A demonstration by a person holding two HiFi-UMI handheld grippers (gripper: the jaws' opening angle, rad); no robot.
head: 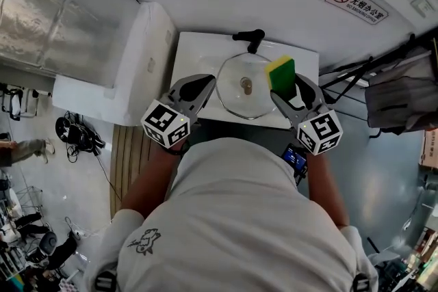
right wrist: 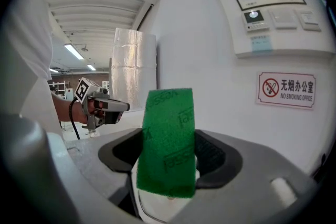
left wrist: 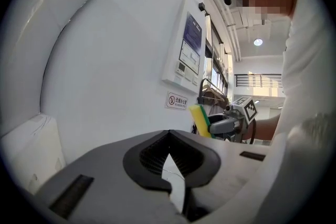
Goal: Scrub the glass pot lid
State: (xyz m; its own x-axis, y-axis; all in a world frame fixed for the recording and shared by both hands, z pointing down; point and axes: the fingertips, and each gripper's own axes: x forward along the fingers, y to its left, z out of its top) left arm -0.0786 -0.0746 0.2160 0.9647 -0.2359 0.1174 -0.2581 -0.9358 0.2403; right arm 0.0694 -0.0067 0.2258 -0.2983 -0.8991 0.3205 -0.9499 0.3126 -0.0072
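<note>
The glass pot lid point(head: 234, 96), round with a metal knob, lies in the white sink point(head: 198, 51) in the head view. My left gripper point(head: 204, 84) hovers just left of the lid. Its jaws are shut with nothing between them, as the left gripper view shows point(left wrist: 169, 136). My right gripper point(head: 289, 89) is at the lid's right edge, shut on a yellow and green sponge point(head: 281, 73). The sponge's green side point(right wrist: 168, 139) stands upright between the jaws point(right wrist: 168, 157) in the right gripper view. Each gripper view shows the other gripper across the sink: the left one point(right wrist: 107, 106) and the right one point(left wrist: 223, 124).
A black faucet point(head: 250, 37) stands at the back of the sink. A white box-shaped unit point(head: 137, 58) adjoins the sink on the left, with a silver duct point(head: 41, 10) beyond it. On the wall hang a no-smoking sign point(head: 356, 2) and a control panel point(right wrist: 268, 13). A clothes rack point(head: 397, 78) stands at the right.
</note>
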